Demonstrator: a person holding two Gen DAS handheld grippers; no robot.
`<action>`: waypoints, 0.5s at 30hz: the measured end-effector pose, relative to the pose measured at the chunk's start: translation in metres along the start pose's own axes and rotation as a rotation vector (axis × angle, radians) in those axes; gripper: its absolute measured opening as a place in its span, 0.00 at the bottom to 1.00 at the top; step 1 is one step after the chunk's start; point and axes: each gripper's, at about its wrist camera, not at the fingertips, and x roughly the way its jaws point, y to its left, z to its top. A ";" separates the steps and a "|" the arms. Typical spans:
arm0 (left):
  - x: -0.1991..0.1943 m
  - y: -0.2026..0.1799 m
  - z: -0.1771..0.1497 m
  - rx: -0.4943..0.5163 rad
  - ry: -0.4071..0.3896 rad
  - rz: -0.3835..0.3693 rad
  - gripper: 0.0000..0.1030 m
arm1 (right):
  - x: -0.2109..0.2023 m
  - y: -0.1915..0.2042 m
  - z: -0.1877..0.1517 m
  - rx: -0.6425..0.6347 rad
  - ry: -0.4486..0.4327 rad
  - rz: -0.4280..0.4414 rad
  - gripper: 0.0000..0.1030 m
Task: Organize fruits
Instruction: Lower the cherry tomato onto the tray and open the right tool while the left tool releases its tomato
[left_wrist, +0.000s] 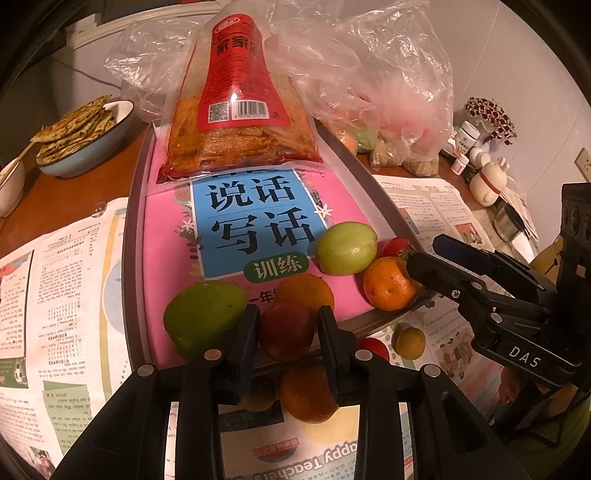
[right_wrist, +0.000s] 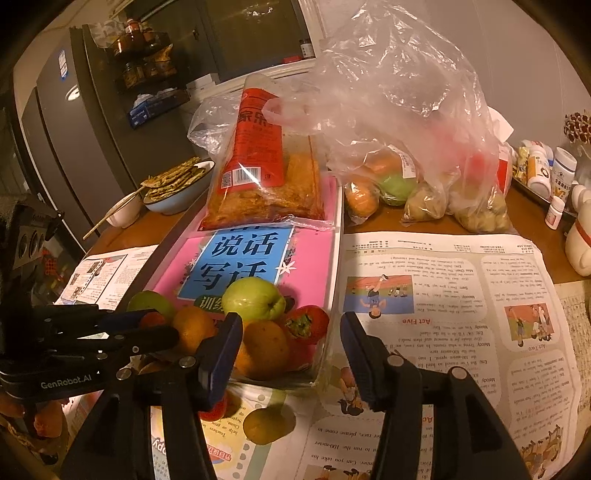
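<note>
A grey tray (left_wrist: 129, 240) holds a pink book (left_wrist: 166, 229) and a red snack bag (left_wrist: 240, 110). At its near end lie two green fruits (left_wrist: 345, 247) (left_wrist: 203, 317), two oranges (left_wrist: 388, 284) (left_wrist: 306, 291) and a red persimmon (right_wrist: 306, 325). My left gripper (left_wrist: 288, 332) has its pads against both sides of a small red fruit (left_wrist: 286, 336) at the tray's front lip. My right gripper (right_wrist: 288, 350) stands open over the tray's near corner, an orange (right_wrist: 264, 349) beside its left finger and untouched. In the left wrist view its tips (left_wrist: 428, 253) hover by that orange.
Loose fruit lies on the newspaper (right_wrist: 443, 295) in front of the tray: an orange (left_wrist: 306, 391), a yellowish one (left_wrist: 410, 343) and a red one (left_wrist: 375, 349). A clear plastic bag (right_wrist: 406, 147) of produce stands behind. A bowl of flatbreads (left_wrist: 85, 147) sits left, bottles (right_wrist: 554, 177) right.
</note>
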 end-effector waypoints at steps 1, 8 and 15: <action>-0.001 0.000 0.000 0.001 -0.002 -0.001 0.35 | 0.000 0.000 0.000 0.000 0.002 -0.001 0.53; -0.004 -0.001 -0.002 0.001 -0.012 -0.007 0.39 | -0.002 0.004 -0.001 -0.011 0.007 -0.005 0.55; -0.007 -0.003 -0.003 0.006 -0.019 -0.008 0.45 | -0.006 0.006 -0.001 -0.016 0.001 -0.012 0.57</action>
